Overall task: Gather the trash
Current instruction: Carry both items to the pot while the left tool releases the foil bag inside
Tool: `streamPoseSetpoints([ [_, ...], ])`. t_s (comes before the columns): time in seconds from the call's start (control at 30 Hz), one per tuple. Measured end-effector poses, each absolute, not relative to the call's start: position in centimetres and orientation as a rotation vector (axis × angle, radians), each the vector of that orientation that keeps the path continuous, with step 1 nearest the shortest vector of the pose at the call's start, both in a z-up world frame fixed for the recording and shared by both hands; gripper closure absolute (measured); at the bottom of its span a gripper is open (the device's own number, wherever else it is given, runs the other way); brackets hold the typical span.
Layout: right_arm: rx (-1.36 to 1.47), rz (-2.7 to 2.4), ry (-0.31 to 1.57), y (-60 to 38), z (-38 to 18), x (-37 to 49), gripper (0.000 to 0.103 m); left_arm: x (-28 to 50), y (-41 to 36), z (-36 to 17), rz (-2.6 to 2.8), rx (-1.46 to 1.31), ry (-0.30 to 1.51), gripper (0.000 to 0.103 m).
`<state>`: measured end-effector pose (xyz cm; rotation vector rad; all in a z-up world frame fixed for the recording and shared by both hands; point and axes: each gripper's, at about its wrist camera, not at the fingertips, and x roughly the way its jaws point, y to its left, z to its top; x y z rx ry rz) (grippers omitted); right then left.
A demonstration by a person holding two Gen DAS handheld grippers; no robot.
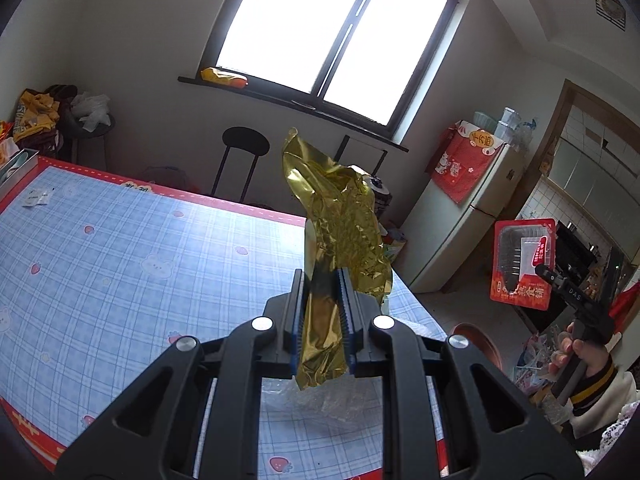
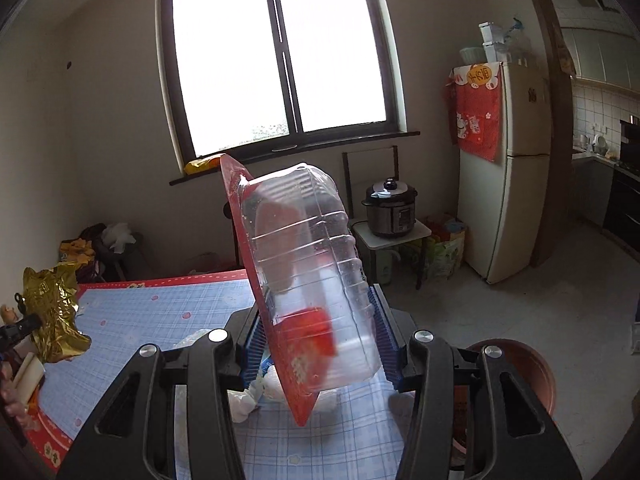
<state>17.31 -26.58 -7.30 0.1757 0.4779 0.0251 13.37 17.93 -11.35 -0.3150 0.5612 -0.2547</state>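
Note:
My left gripper (image 1: pixel 322 276) is shut on a crumpled gold foil wrapper (image 1: pixel 340 216), which stands up from its jaws above the table. The same gold wrapper (image 2: pixel 54 312) shows at the left edge of the right wrist view. My right gripper (image 2: pixel 318 292) is shut on a clear plastic food tray with a red label (image 2: pixel 308 264), held tilted on its edge over the table corner. In the left wrist view that red-labelled tray (image 1: pixel 522 264) hangs at the far right, with a hand (image 1: pixel 568 350) on the right gripper's handle.
The table (image 1: pixel 120 248) has a blue checked cloth with a red border. Clear plastic film (image 1: pixel 320 404) and white crumpled wrap (image 2: pixel 248 400) lie near its front edge. A reddish round bin (image 2: pixel 532 372) stands on the floor at right. A stool (image 1: pixel 244 148), cooker (image 2: pixel 390 208) and fridge (image 2: pixel 508 208) stand beyond.

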Motion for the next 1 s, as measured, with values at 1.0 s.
streamPoseSetpoints([
  [1.0,0.310,-0.396,0.396,-56.7,-9.5,1.3,0.055,23.1,-31.2,-16.5,-0.854,0.030,0.757,0.083],
])
